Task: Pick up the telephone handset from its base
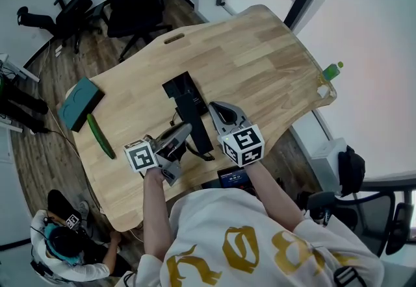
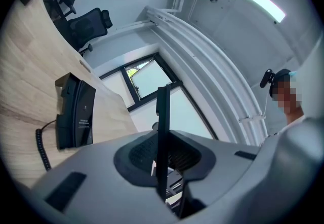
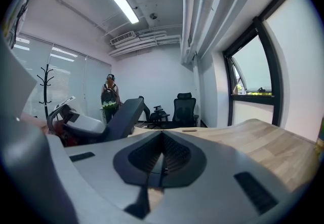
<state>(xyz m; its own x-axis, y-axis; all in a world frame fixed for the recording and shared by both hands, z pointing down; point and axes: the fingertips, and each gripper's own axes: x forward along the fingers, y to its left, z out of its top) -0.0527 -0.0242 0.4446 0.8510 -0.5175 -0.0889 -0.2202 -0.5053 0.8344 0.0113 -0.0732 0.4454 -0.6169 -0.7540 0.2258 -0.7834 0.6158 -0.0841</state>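
In the head view your left gripper (image 1: 184, 130) hides with its own body where its jaws meet the telephone handset (image 1: 195, 117). The coiled cord (image 2: 40, 144) runs out of sight behind the gripper's body. The green bottle (image 1: 332, 71) is too small to identify further.

The person is wearing a white short-sleeved T-shirt (image 1: 260, 221) that is carrying big gold print (image 1: 237, 248), possibly lettering, though the picture's edge is cutting it off. The left gripper (image 1: 187, 126) and the right gripper (image 1: 214, 107) are both showing pale grey moulded shells tapering to a rounded snout. Each is bearing a white cube (image 1: 142, 155) with black square markers. In the two gripper views, each shell is showing a dark, ribbed, diamond-shaped recess (image 3: 161, 159) and dark rectangular insets (image 3: 255, 192).
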